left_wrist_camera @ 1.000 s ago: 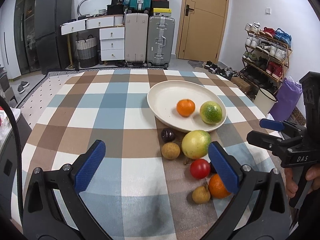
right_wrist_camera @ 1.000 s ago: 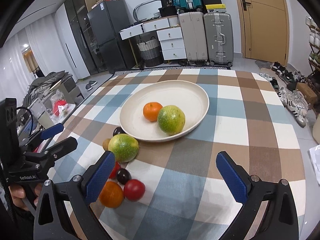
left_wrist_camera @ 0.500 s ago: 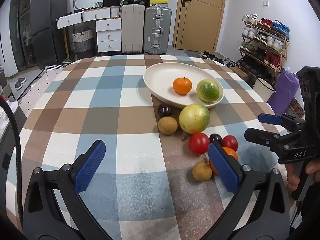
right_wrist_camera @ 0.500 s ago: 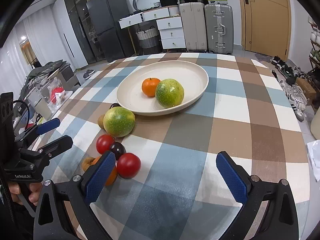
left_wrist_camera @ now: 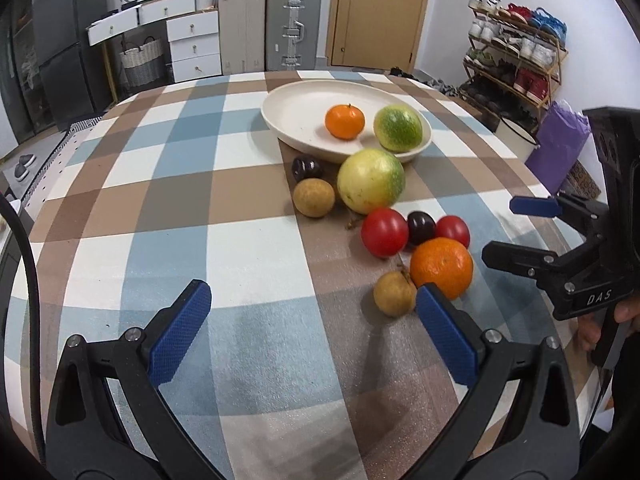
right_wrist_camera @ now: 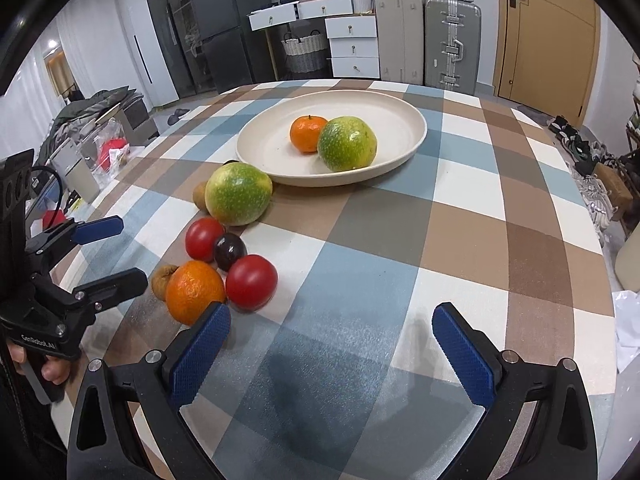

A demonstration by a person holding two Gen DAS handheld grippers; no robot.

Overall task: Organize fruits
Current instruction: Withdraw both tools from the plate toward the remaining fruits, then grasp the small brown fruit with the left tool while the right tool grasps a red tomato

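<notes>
- the left hand-held gripper (left_wrist_camera: 312,322) hangs low over the checked worktop (left_wrist_camera: 200,240) with its jaws spread wide and nothing between them; the right hand-held gripper (right_wrist_camera: 330,340) is likewise wide open and empty, low over the near edge
- the cream plate (left_wrist_camera: 296,114) already holds a small orange (left_wrist_camera: 345,121) and a green citrus (left_wrist_camera: 398,128); the rest of the fruit lies loose on the cloth in front of it
- the loose cluster: a large yellow-green fruit (left_wrist_camera: 371,181) touching the plate's rim, a dark plum (left_wrist_camera: 306,168) and a brown round fruit (left_wrist_camera: 314,197) beside it; nearer, two red tomatoes (left_wrist_camera: 385,232), a second dark plum (left_wrist_camera: 421,227), a big orange (left_wrist_camera: 442,267) and a small brown fruit (left_wrist_camera: 394,294) packed together
- the step in hand looks like an approach for the next pick; nothing is gripped yet
- the next move probably calls for centring one pair of jaws on a single outer fruit, since the neighbours touch and could roll
</notes>
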